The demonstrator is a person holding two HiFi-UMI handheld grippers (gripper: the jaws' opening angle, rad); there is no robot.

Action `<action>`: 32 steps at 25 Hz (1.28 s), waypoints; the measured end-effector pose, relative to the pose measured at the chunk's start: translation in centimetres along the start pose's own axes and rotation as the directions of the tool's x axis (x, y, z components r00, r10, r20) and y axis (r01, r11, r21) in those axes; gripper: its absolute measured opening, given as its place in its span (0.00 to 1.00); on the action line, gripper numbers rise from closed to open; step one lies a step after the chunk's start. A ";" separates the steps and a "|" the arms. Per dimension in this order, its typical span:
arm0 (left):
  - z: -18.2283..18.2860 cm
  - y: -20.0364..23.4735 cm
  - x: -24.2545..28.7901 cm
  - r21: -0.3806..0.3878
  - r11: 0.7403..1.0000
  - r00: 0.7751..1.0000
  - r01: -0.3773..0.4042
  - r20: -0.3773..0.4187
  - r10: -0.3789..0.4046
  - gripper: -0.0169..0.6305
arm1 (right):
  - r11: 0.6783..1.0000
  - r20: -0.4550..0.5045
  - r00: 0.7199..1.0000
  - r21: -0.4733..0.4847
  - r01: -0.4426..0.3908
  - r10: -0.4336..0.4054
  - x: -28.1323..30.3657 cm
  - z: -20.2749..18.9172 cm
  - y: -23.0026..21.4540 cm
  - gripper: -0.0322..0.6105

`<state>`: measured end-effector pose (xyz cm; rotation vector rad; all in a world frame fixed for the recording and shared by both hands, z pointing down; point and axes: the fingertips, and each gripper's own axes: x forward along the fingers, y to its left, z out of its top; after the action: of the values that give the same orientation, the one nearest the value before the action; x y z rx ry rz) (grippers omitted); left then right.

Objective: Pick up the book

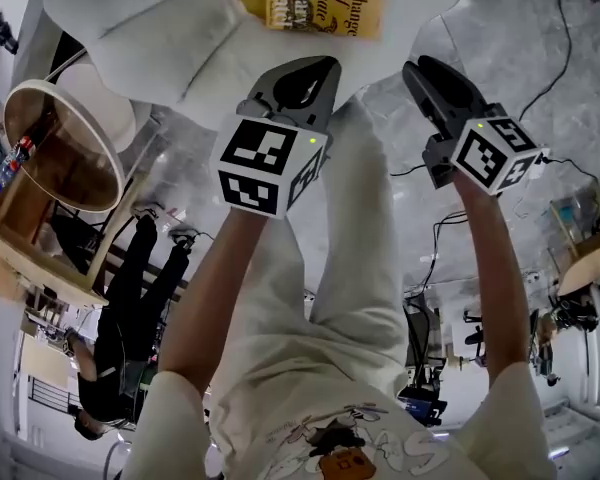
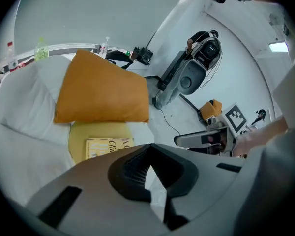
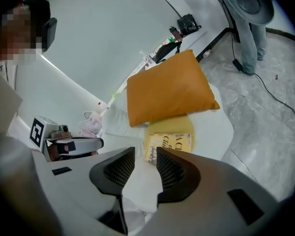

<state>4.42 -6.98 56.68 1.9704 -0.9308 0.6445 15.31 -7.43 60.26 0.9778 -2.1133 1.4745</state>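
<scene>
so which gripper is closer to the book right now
Left, slightly. The left gripper sits just short of the book, in line with it; the right gripper is off to its right.

Yellow book (image 3: pixel 168 146) flat, cover up, on white seat (image 3: pixel 214 127), nr orange pillow (image 3: pixel 169 90).

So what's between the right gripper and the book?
Just bare white seat. In the right gripper view, nothing else lies between the right gripper and the book.
</scene>
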 end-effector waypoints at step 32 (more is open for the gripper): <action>-7.4 6.9 13.9 -0.088 0.994 0.996 -0.063 -0.067 0.057 0.04 | 0.981 -0.062 0.993 0.171 -0.093 0.105 11.2 -6.1 -12.7 0.49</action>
<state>6.48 -8.37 73.68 1.8375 -0.9667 0.6840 16.42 -8.02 78.24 0.8745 -2.0400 1.7340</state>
